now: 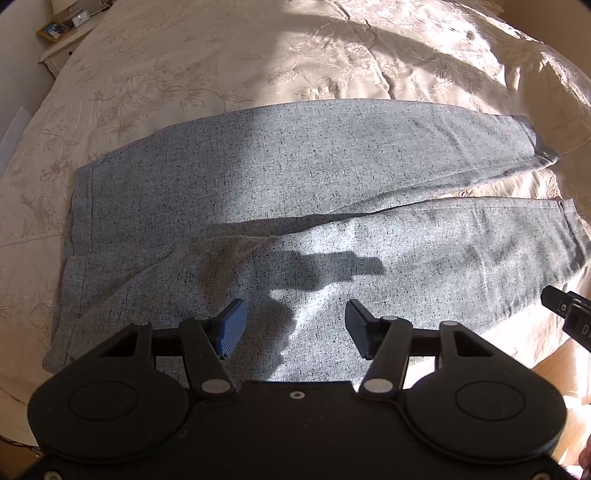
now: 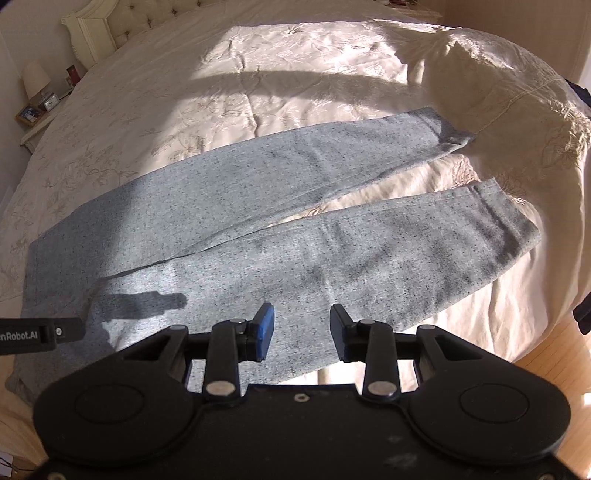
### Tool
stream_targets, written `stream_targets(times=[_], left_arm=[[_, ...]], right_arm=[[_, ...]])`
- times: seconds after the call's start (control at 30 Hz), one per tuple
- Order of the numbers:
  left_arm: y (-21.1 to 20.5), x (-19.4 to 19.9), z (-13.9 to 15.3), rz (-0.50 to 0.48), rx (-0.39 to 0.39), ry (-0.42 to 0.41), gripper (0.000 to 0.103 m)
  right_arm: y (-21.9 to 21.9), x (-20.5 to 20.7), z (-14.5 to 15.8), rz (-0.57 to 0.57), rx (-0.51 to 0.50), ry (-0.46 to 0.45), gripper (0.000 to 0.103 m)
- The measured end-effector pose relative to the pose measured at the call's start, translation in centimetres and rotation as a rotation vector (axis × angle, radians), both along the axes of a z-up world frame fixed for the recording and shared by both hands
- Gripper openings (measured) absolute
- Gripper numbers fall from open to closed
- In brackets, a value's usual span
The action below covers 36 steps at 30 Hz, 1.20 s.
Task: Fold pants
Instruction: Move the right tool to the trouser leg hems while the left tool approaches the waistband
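Observation:
Grey speckled pants (image 1: 295, 177) lie flat on a cream embroidered bedspread (image 1: 184, 62), waistband at the left, both legs stretching right with a gap between them. They also show in the right wrist view (image 2: 277, 229). My left gripper (image 1: 293, 326) is open and empty, hovering over the near leg close to the crotch. My right gripper (image 2: 302, 332) is open and empty, above the near leg's near edge, further toward the cuffs. The tip of the other gripper shows at the right edge of the left view (image 1: 569, 314) and at the left edge of the right view (image 2: 40, 334).
A nightstand (image 2: 33, 122) with a lamp, a clock and a picture frame stands far left of the bed. A tufted headboard (image 2: 110, 26) is at the back left. A bunched fold of bedspread (image 2: 480, 74) lies past the cuffs. Wood floor (image 2: 554, 354) runs along the bed's near side.

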State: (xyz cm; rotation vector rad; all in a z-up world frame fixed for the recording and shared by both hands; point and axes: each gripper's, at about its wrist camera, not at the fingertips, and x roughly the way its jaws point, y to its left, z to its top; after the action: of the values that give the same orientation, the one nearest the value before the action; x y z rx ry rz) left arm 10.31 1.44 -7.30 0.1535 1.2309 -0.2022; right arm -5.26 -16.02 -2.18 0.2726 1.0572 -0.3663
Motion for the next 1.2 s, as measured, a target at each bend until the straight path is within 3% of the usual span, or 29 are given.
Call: stream_targets(times=[0.17, 0.63, 0.9, 1.2], left_arm=[[-1.2, 0.3, -0.8, 0.032, 0.001, 0.02, 0.062], [-8.2, -2.4, -1.5, 0.179, 0.07, 0.043, 0.062], [-11.0, -3.6, -0.9, 0.211, 0.08, 0.013, 0.062], [-11.5, -5.0, -1.7, 0.264, 0.117, 0.036, 0.062]], right_arm=[[-4.0, -0.9, -1.1, -0.079, -0.045, 0.008, 0.036], [-19.1, -0.7, -5.7, -0.077, -0.132, 0.12, 0.036], [-27.0, 0.5, -6.8, -0.106, -0.102, 0.094, 0.036], [-31.3, 1.4, -9.6, -0.081, -0.056, 0.119, 0.036]])
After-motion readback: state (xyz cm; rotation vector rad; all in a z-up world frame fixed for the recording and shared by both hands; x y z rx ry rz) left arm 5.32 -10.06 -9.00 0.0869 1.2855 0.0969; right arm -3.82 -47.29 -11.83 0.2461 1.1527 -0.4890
